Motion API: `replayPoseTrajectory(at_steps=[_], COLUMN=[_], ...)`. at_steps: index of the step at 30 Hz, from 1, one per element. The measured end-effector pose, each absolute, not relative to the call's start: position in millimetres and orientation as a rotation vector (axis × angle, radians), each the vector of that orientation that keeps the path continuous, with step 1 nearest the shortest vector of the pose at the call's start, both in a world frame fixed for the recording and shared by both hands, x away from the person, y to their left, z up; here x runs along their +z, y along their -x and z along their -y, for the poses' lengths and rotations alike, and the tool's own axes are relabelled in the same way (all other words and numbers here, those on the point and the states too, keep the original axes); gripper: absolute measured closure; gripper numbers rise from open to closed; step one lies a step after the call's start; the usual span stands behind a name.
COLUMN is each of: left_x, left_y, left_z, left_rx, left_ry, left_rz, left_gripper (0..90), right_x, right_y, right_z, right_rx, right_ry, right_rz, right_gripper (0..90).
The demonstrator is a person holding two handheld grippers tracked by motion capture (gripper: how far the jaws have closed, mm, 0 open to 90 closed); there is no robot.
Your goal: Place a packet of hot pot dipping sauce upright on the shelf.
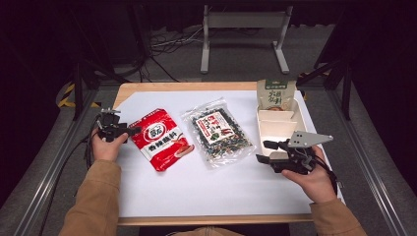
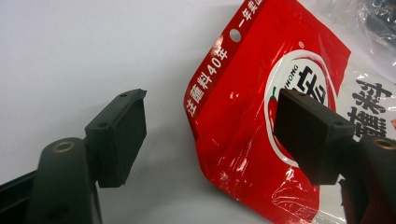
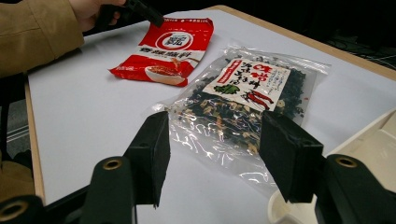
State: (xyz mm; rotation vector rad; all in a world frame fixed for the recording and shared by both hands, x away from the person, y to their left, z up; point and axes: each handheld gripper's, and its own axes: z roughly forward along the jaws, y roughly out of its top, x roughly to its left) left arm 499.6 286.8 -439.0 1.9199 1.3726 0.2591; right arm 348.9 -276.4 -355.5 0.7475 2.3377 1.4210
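both jaws spread wide: left hand-held gripper (image 2: 210,135) over the glossy red packet (image 2: 271,116), right hand-held gripper (image 3: 212,154) near the crinkly clear bag (image 3: 243,102).

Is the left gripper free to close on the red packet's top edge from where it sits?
Probably yes: the left gripper is open, the red packet has its edge between the jaws, and nothing blocks it.

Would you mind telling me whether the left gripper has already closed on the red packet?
No, the left gripper is open, its fingers spread apart, with the red packet lying flat on the table between them.
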Motion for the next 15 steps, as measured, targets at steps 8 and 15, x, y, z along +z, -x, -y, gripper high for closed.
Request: replayPoseTrajectory(at_steps=[8, 15], left_x=[-444.8, -446.1], left_y=[-501.0, -500.7], left_z=[-285.6, -279.3], left_rx=[0.164, 0.147], left_ry=[-1.922, -1.956], left_rz=[-1.351, -1.324], left_gripper=[34.6, 39.9], right_x=[-358.2, -358.3], right_y=[-349.6, -349.6], right_z=[273.8, 272.3], right_rx=[1.435, 1.445], right_ry=[-0.748, -0.741], right_rz=[-2.359, -2.363], right_gripper=[42.6, 42.4])
